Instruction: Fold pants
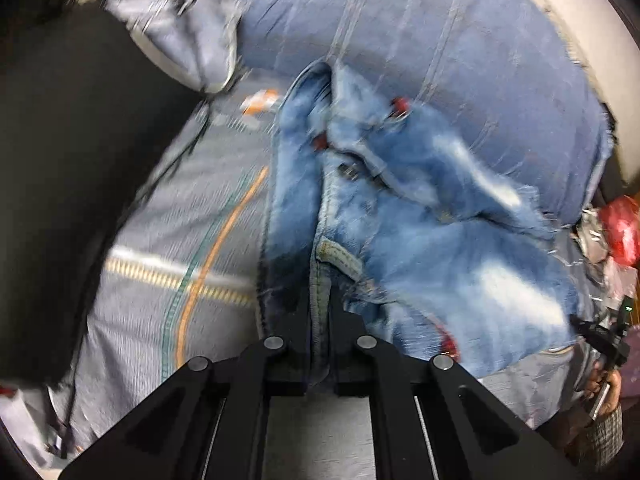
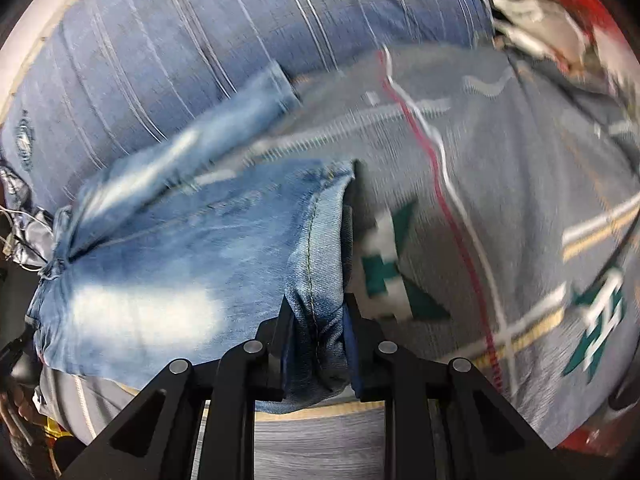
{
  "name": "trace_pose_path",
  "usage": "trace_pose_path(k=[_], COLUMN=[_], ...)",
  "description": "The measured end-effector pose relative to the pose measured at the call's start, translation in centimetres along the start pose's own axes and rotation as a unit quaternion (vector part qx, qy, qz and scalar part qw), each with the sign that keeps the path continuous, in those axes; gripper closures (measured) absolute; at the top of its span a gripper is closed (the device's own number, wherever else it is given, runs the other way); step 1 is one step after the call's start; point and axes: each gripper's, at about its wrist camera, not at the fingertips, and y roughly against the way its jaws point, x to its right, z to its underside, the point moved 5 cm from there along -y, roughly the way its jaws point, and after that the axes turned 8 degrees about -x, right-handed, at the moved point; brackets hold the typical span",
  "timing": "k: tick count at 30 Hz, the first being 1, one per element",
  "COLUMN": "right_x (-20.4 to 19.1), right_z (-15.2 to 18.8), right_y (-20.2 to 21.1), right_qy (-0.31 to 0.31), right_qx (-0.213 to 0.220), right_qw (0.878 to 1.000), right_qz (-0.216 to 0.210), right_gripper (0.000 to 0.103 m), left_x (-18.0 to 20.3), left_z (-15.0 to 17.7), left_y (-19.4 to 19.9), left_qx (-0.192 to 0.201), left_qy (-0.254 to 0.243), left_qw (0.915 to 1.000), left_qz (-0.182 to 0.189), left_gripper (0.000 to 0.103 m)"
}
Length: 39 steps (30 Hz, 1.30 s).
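Note:
Faded blue jeans lie crumpled on a grey patterned bedsheet. In the left wrist view my left gripper is shut on a stitched seam edge of the jeans, which runs straight between the black fingers. In the right wrist view the jeans spread to the left, and my right gripper is shut on a thick folded hem of the denim, bunched between its pads. Both views are blurred by motion.
A blue striped pillow lies behind the jeans, also seen as the pillow. A dark garment covers the left side. Red and silvery clutter sits at the right edge. A hand holds the other gripper.

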Motion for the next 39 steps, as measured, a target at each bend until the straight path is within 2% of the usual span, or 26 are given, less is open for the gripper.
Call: trace_pose_path(k=[1, 3, 4, 5, 8, 10, 14, 16, 18, 21, 22, 23, 26, 29, 34, 37, 38, 39], right_x=[0.2, 0.5, 0.8, 1.2, 1.6, 1.2, -1.7, -4.4, -6.4, -8.3, -8.9, -8.9, -9.2, -8.5, -7.5, -7.7, -7.8, -7.9], right_z=[-0.1, -0.3, -0.4, -0.5, -1.3, -2.8, -6.7, -10.2, -12.2, -16.8, -18.8, -19.4, -22.7, -25.3, -26.9, -27.2, -27.2, -27.2], right_y=[0.2, 0.6, 0.9, 1.4, 3.9, 4.9, 4.9, 3.6, 2.3, -0.7, -2.3, -2.8, -5.7, -8.3, -10.7, -12.3, -12.7, -13.1], right_qy=[-0.001, -0.009, -0.015, -0.019, -0.018, -0.004, 0.034, 0.057, 0.067, 0.073, 0.073, 0.074, 0.070, 0.040, 0.015, 0.023, 0.024, 0.025], right_qx=[0.007, 0.005, 0.005, 0.010, 0.043, 0.061, 0.069, 0.065, 0.063, 0.041, 0.031, 0.028, 0.022, 0.016, 0.006, -0.009, -0.011, -0.014], right_qw=[1.000, 1.000, 0.999, 0.998, 0.996, 0.995, 0.995, 0.996, 0.996, 0.996, 0.997, 0.997, 0.997, 0.998, 0.998, 0.997, 0.997, 0.997], right_qz=[-0.002, 0.022, 0.043, 0.063, 0.070, 0.082, 0.069, 0.034, 0.021, 0.009, 0.013, 0.015, 0.035, 0.053, 0.056, 0.069, 0.070, 0.069], right_gripper=[0.078, 0.061, 0.048, 0.045, 0.044, 0.042, 0.041, 0.041, 0.041, 0.041, 0.041, 0.041, 0.040, 0.040, 0.040, 0.040, 0.046, 0.054], left_x=[-0.5, -1.5, -1.8, -2.0, -1.8, -1.4, 0.5, 1.5, 2.6, 3.3, 3.5, 3.4, 3.6, 4.1, 5.6, 6.3, 6.7, 7.0], left_z=[0.1, 0.4, 0.4, 0.4, -0.1, -1.7, -7.6, -11.0, -15.0, -18.9, -19.6, -20.9, -22.6, -23.7, -24.8, -25.3, -25.4, -25.2], left_y=[-0.6, -0.3, 0.1, 1.2, 3.5, 4.4, 4.2, 3.1, 0.7, -3.6, -4.3, -6.0, -8.9, -11.1, -14.0, -15.6, -16.2, -16.4], left_qx=[-0.009, -0.014, -0.011, -0.002, 0.025, 0.035, 0.062, 0.073, 0.061, 0.022, 0.015, 0.007, -0.005, -0.020, -0.035, -0.044, -0.048, -0.050], left_qy=[0.009, 0.015, 0.014, 0.004, -0.022, -0.024, 0.004, 0.018, 0.033, 0.071, 0.081, 0.093, 0.102, 0.094, 0.065, 0.060, 0.052, 0.042], left_qw=[0.9999, 0.9997, 0.9998, 0.9998, 0.9988, 0.9988, 0.9979, 0.9971, 0.9975, 0.9960, 0.9951, 0.9942, 0.9935, 0.9924, 0.9933, 0.9938, 0.9946, 0.9957], left_qz=[-0.008, -0.014, -0.013, -0.018, -0.036, -0.023, -0.018, -0.014, 0.009, 0.050, 0.054, 0.054, 0.049, 0.077, 0.090, 0.083, 0.076, 0.066], left_gripper=[0.092, 0.082, 0.074, 0.071, 0.070, 0.065, 0.047, 0.044, 0.044, 0.043, 0.043, 0.043, 0.043, 0.042, 0.032, 0.032, 0.034, 0.041])
